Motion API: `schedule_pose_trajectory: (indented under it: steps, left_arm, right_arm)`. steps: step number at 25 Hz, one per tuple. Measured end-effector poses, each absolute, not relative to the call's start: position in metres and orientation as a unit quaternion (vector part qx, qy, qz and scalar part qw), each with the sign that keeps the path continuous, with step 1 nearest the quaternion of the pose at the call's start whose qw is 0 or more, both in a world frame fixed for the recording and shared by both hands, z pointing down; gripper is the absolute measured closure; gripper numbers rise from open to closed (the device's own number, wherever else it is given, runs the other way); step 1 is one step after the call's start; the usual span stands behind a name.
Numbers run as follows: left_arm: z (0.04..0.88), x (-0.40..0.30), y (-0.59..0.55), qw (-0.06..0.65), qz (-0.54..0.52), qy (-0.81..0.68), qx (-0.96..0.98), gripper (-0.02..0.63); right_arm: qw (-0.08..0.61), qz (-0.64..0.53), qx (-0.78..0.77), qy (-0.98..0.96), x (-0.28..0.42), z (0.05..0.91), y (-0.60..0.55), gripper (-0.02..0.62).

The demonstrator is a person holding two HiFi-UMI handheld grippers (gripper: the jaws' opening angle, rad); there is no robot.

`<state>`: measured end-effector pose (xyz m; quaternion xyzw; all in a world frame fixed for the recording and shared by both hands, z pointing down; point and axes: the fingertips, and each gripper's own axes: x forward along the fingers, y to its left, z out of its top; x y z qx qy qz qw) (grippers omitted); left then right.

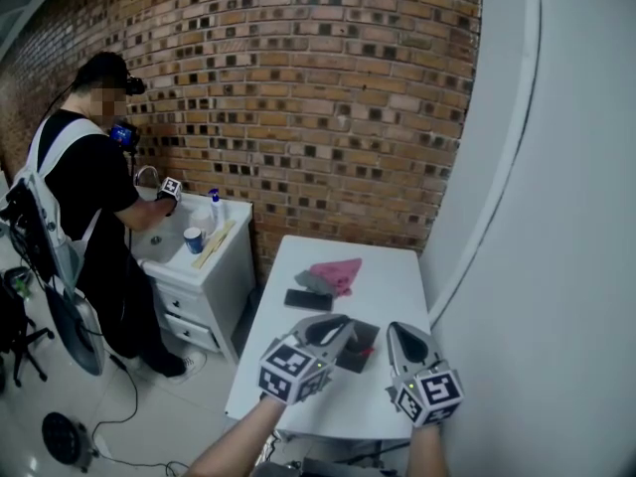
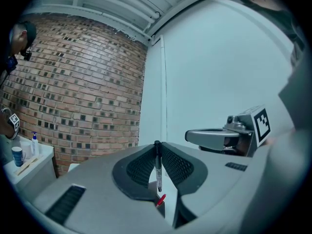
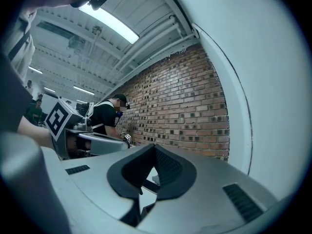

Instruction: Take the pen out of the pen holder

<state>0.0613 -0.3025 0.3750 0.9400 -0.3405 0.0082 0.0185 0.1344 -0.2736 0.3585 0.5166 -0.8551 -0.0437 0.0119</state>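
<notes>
The left gripper (image 2: 157, 146) pinches the black pen (image 2: 158, 172) upright, its length hanging straight above the holder (image 2: 159, 207) (right gripper (image 3: 154, 147) closed, empty).

A white rectangular table (image 1: 390, 284) stands against the pale wall, its far short end toward the brick wall. A crumpled pink cloth (image 1: 339, 271) lies near that far end, touching a small grey cloth (image 1: 310, 282) on its left. Just nearer lies a flat black rectangular slab (image 1: 308, 299). Toward the near edge sits a dark square holder (image 1: 361, 344), partly hidden.
</notes>
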Motion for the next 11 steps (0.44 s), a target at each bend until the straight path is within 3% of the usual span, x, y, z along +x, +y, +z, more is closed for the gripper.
schedule_pose_trajectory:
  steps: [11]
  left_arm:
    - [0.3722,0.0601,-0.3014,0.018,0.011,-0.34,0.94,0.555]
  right_arm:
    - [0.012,-0.045,0.513,-0.857,0.1315,0.3573,-0.2731,0.608]
